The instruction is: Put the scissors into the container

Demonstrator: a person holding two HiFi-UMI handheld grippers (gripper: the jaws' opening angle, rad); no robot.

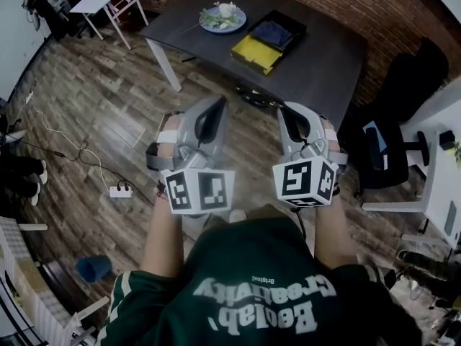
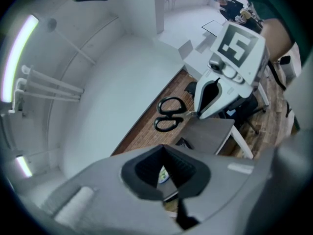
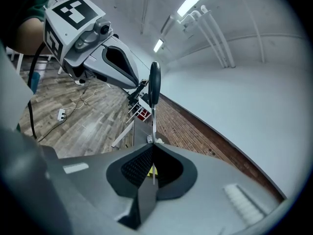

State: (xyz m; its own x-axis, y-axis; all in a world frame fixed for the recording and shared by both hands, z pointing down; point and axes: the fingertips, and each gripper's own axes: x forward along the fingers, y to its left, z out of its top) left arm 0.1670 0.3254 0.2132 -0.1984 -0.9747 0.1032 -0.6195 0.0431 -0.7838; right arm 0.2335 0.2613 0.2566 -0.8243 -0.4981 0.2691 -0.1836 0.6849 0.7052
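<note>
Scissors (image 2: 171,113) sit blade-first in our right gripper (image 3: 152,150), clamped tight, handles forward, well short of the table (image 1: 317,63). Our left gripper (image 2: 164,148) is closed and empty. We judge this the carry. Next we must reach the black-and-yellow container (image 1: 268,40) mid-tabletop.

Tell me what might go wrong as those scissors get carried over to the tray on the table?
1. The right gripper pinches the scissors only by the thin blades, with the black handles sticking out ahead. They might swing or slip out, and the table is not yet underneath, only wooden floor.
2. The container sits close beside a filled plate, so a slightly off drop could land on the plate instead.
</note>
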